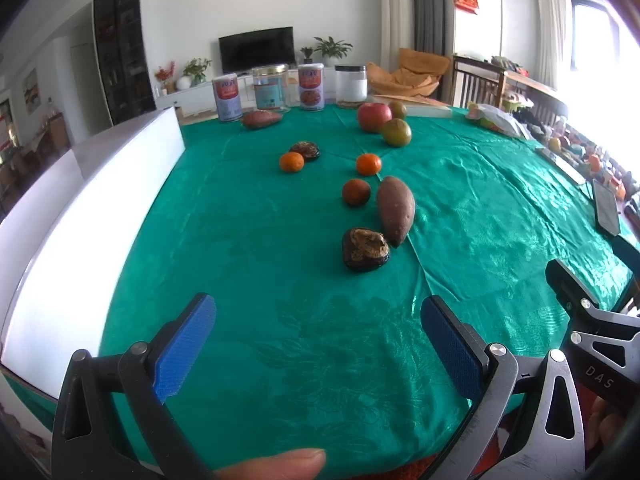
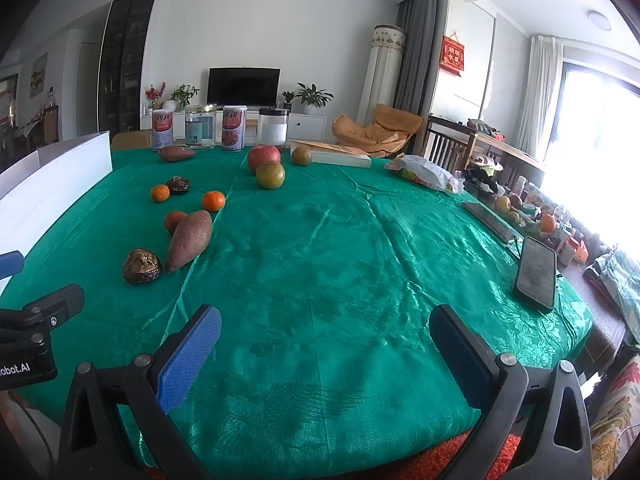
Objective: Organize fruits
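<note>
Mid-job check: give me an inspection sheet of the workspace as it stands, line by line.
Surface: green tablecloth, wrinkled.
Job's things: three small oranges, red apple, two greenish fruits, all loose on the cloth.
Clutter: two sweet potatoes, two dark shrivelled lumps, cans and jars along the far edge, flat box, plastic bag, phone, white box.
Grippers: left gripper open, empty; right gripper open, empty.
Cables: nothing seen.
Surroundings: living room, TV, orange chair.
</note>
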`<state>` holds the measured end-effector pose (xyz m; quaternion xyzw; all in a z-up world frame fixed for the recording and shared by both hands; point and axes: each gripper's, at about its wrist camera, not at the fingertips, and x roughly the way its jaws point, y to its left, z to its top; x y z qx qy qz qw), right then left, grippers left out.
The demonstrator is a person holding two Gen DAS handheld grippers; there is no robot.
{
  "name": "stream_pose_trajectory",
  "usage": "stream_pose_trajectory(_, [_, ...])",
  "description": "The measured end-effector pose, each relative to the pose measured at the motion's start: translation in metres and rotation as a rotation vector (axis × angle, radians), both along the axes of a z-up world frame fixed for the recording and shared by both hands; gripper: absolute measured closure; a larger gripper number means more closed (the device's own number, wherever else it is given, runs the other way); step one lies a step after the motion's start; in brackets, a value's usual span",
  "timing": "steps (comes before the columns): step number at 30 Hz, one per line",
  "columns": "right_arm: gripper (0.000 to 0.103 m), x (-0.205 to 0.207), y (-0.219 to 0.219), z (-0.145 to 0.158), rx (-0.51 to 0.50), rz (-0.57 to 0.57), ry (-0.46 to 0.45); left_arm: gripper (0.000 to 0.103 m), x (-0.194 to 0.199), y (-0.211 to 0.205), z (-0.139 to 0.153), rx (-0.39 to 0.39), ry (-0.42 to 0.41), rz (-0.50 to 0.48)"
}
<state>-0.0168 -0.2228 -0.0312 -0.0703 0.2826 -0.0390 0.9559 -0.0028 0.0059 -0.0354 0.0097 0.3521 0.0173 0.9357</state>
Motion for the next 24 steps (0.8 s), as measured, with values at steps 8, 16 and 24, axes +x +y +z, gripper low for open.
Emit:
stream_pose_trajectory(8, [0.0, -0.0006, 0.0006, 0.0003, -0.003, 0.003, -0.007, 0.0, 0.0002, 0.0003, 0.0001, 0.0, -0.001, 0.0])
stream_pose_trajectory(16, [0.0, -0.0014, 0.0016, 0.0001, -0.005, 0.006, -0.009, 0.0, 0.0001, 0.0003, -0.0001, 0.001, -0.001, 0.0])
stream_pose_trajectory(24, [0.0, -0.0015, 0.002, 0.0001, -0.006, 0.006, -0.009, 0.0, 0.0003, 0.0013, -0.0002, 0.001, 0.001, 0.001])
